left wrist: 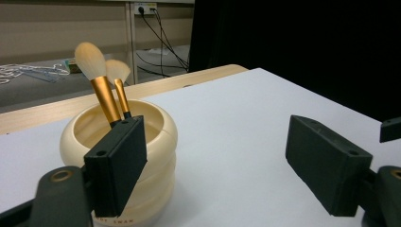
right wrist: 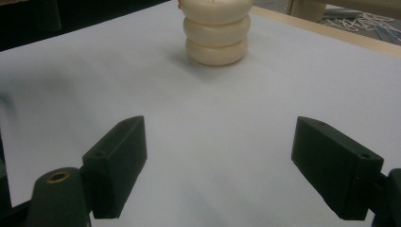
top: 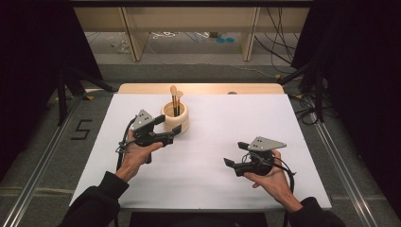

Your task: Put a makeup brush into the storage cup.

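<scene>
A cream ribbed holder (top: 178, 113) stands on the white table sheet (top: 222, 127) at the back left. Two makeup brushes stand in it, heads up: a larger one (left wrist: 97, 75) with a gold ferrule and a smaller one (left wrist: 118, 80) behind it. My left gripper (top: 169, 125) is open just in front of the holder. In the left gripper view (left wrist: 217, 142) its left jaw overlaps the holder's wall (left wrist: 161, 156) and nothing lies between the jaws. My right gripper (top: 235, 153) is open at the front right, pointing left. In its own view (right wrist: 220, 142) the holder (right wrist: 216, 33) stands far ahead.
A strip of wooden tabletop (top: 198, 88) shows past the sheet's far edge. Black curtains hang at both sides. Beyond the table are wooden legs (top: 134, 35) and loose cables (top: 279, 47) on the floor. Metal rails (top: 340, 165) run along the floor beside the table.
</scene>
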Demonstrator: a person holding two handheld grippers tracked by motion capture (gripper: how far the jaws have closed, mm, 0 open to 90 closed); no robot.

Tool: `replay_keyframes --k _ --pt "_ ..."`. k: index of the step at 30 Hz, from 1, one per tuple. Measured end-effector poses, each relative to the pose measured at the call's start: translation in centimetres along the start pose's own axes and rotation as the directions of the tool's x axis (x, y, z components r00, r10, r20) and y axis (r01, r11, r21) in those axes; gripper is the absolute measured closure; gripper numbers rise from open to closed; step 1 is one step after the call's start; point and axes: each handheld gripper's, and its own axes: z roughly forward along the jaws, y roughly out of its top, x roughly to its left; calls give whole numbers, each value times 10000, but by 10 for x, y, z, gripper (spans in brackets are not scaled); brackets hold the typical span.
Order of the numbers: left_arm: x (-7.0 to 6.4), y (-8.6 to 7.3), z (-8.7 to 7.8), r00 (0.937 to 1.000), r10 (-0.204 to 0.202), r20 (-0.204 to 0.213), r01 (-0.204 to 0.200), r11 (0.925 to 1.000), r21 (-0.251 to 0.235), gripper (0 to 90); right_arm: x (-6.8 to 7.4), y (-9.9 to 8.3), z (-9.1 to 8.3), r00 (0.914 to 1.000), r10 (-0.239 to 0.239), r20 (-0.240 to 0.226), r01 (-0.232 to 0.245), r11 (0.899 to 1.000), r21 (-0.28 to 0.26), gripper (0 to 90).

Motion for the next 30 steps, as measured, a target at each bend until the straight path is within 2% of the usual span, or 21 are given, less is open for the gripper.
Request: replay_keyframes --k 2,6,10,12,13,14,15,17,20,22,25,26,27,30 --pt "-2 -1 -1 9998 190 -2 -189 9998 53 206 0 0 0 10000 -4 3 4 10000 -14 196" --pt "-7 -4 -2 9999 42 98 -43 9999 151 200 0 0 -1 9999 59 -86 -59 10000 25 197" --pt "-9 -7 -3 9994 310 144 -314 9992 245 200 0 0 -1 9999 90 -99 -90 10000 13 196" --pt "-11 -9 -3 9997 134 199 -139 9996 259 199 0 0 -1 9999 57 -103 -57 10000 -5 197" --pt "-11 -9 -4 9990 356 256 -363 9989 293 198 0 0 -1 9999 58 -99 -58 10000 -14 197" --pt "-12 -10 -4 9996 191 231 -197 9994 271 197 0 0 -1 9999 49 -88 -49 10000 -41 196" --pt "-12 -10 -5 9991 330 266 -337 9991 275 197 0 -1 -1 10000 47 -42 -48 10000 -76 197" --pt "-13 -12 -7 9994 220 282 -228 9994 273 195 0 0 -2 10000 48 -43 -48 10000 -24 196" --pt "-14 -14 -9 9989 348 326 -358 9989 317 195 1 -1 -1 9999 106 -128 -108 9998 -159 197" --pt "-16 -16 -10 9993 197 303 -207 9992 336 195 2 -1 0 9999 85 -123 -88 9998 -173 197" --pt "-18 -18 -12 9992 210 336 -223 9990 383 195 2 0 0 9999 96 -125 -99 9998 -197 196" --pt "-18 -19 -12 9985 409 371 -425 9983 409 195 2 0 0 9998 129 -160 -133 9997 -206 197" --pt "-20 -20 -12 9991 242 361 -258 9987 437 194 2 0 0 9998 113 -135 -115 9997 -206 196" --pt "-22 -24 -14 9989 278 381 -297 9984 488 191 2 1 0 9999 115 -111 -117 9998 -167 197"
